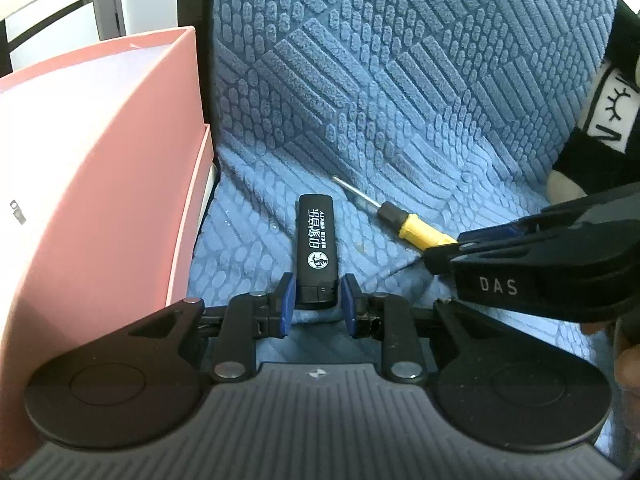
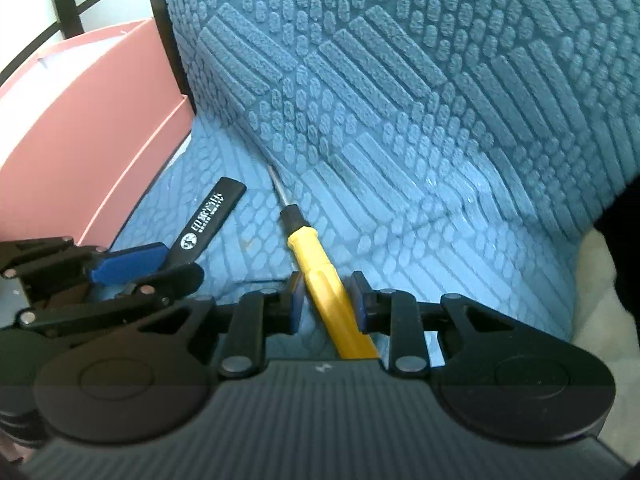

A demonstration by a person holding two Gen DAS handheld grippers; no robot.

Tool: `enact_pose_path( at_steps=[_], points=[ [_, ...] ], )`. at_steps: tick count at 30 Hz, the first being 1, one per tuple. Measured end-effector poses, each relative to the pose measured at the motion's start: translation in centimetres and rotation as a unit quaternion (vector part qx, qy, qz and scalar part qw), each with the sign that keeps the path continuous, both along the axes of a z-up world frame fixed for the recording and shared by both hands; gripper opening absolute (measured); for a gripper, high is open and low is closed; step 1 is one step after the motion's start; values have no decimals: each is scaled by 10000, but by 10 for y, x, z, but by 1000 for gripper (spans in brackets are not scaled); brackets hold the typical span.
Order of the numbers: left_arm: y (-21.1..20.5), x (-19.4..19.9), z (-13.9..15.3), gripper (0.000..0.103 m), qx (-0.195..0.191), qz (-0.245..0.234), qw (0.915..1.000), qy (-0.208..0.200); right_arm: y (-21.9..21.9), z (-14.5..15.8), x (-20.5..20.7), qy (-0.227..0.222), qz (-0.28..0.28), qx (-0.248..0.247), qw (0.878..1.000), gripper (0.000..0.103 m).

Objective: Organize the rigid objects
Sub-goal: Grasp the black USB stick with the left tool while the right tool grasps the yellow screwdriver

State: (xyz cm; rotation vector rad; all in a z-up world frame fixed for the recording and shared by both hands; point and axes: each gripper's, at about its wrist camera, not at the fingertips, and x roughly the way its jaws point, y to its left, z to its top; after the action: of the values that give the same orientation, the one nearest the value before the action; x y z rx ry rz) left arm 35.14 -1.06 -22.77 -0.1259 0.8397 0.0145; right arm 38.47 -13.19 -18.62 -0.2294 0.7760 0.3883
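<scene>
Blue quilted fabric covers the seat (image 1: 248, 248) and backrest (image 1: 400, 60) of a chair or sofa, which carry everything; a pink box (image 1: 120, 160) stands at the seat's left edge. On the seat near the back crease lie a black lighter (image 1: 316, 240) and, just to its right, a yellow screwdriver (image 1: 420, 230).

The left gripper (image 1: 318, 300) straddles the lighter's near end, its blue pads (image 1: 287, 296) just beside the case and seemingly not yet pressing. The right gripper (image 2: 327, 300) brackets the screwdriver's handle (image 2: 328, 288) likewise, jaws parted with slight gaps visible.

For a good pick, I judge each should squeeze squarely across the flat sides, lift straight off the soft fabric, and keep the two grippers from colliding before heading, probably, for the box.
</scene>
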Motion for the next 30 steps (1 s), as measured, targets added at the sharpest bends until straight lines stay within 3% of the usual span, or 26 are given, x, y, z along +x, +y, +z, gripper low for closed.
enact_pose_path(
  at_steps=[9,11,13,20,24,28,30],
  points=[
    [-5,-15,3,29,149,-8,9997,-213,-11,-6,-40,13,-409,121,9991,24],
    [-5,-18,4,14,83,-35,9997,-209,-15,-5,-49,7,-508,197,9985,23],
    [-5,-19,5,14,-50,-57,9998,-168,-19,-3,-54,15,-574,253,9980,21],
    [-12,-28,5,14,97,-84,9994,-325,-26,-10,-76,118,-817,455,9956,21],
    [-12,-27,7,15,117,142,9984,-538,-27,-12,-76,157,-908,528,9943,21],
    [-12,-21,7,33,21,381,9969,-683,-29,-16,-73,234,-954,640,9931,21],
    [-13,-18,6,33,188,650,9944,-816,-30,-15,-71,224,-958,676,9928,21]
  ],
)
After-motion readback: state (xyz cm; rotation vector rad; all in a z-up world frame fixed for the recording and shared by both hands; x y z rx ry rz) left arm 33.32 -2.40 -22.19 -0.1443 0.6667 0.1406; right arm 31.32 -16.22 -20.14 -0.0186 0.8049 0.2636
